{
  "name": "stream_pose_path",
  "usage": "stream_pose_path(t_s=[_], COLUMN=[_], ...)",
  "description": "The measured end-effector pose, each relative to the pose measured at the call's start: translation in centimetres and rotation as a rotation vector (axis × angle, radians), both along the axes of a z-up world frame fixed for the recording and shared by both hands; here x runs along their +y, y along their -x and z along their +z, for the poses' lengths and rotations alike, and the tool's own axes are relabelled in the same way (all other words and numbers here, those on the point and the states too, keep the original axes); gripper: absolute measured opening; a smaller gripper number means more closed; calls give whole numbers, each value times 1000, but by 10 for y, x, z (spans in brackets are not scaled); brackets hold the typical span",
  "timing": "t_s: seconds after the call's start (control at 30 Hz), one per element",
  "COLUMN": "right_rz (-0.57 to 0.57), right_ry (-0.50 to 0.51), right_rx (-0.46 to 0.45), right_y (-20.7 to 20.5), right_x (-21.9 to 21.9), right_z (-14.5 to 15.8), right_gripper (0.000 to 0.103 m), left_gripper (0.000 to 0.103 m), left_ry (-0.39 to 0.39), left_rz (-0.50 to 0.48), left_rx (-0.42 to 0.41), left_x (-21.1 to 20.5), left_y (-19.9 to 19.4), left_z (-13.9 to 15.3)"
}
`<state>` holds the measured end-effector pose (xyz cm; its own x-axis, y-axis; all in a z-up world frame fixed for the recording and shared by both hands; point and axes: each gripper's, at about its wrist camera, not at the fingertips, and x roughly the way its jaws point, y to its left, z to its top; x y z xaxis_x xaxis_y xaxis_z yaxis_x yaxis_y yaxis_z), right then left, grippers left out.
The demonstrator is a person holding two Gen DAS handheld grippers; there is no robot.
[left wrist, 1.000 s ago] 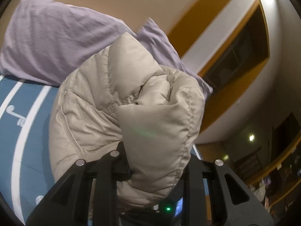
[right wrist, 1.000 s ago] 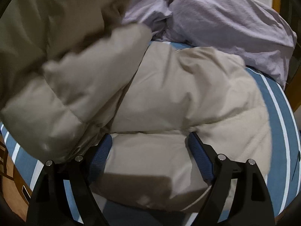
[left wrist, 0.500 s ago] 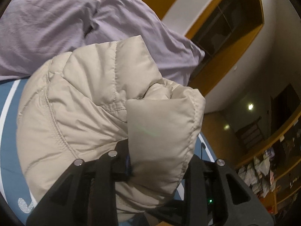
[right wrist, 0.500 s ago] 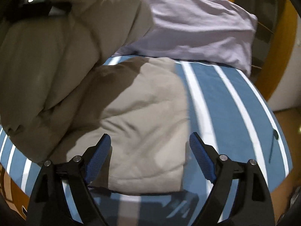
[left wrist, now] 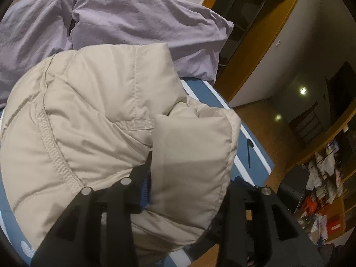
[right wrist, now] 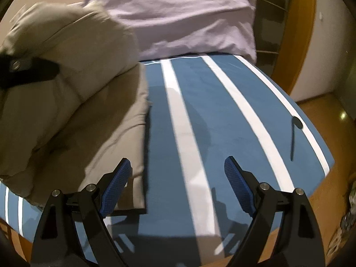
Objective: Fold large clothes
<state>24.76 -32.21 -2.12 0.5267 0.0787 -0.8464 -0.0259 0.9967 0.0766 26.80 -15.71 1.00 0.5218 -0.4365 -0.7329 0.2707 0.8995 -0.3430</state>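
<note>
A beige puffer jacket [left wrist: 93, 120] fills the left wrist view. My left gripper [left wrist: 189, 191] is shut on a thick fold of it and holds that part lifted above the blue striped bed. In the right wrist view the jacket [right wrist: 73, 111] lies on the left half of the bed, its lifted part bulging at the upper left, where the left gripper's black finger [right wrist: 33, 69] shows. My right gripper [right wrist: 178, 184] is open and empty, low over the bed beside the jacket's right edge.
Lilac pillows [right wrist: 184, 17] lie at the head of the blue bed with white stripes [right wrist: 200, 102]. A dark thin object [right wrist: 293, 133] rests near the bed's right edge. A wooden wardrobe frame [left wrist: 255, 35] and a cluttered floor [left wrist: 322, 200] are to the right.
My right gripper has swung right, off the jacket and over the bare bed. My left gripper has carried its held fold of jacket to the right, toward the pillows.
</note>
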Motion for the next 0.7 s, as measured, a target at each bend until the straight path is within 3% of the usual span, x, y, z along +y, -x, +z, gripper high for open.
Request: stream_pose_path(t_s=[0.03,0.1,0.17,0.4,0.7], right_rz=[-13,-33,-51,-74,-69], right_ry=[-2,-4,-7,-7,-1], right_rx=[3,3,1,-19,-29], right_y=[0,1,0,5,9], right_x=[-4,-10,-16,-22,-17], right_z=[0,0,1,11,19], right_gripper=[88,88,88,88,88], left_gripper=[47,71,76,81,82], left_ry=[1,39,32,46,-14], left_rz=[-7,-24,-26,-6,134], left_rx=[-4,-5,-20,-68,-117], left_x=[0,2,1,22,72], left_y=[2,5,9,23,27], left_z=[2,8,16,41,54])
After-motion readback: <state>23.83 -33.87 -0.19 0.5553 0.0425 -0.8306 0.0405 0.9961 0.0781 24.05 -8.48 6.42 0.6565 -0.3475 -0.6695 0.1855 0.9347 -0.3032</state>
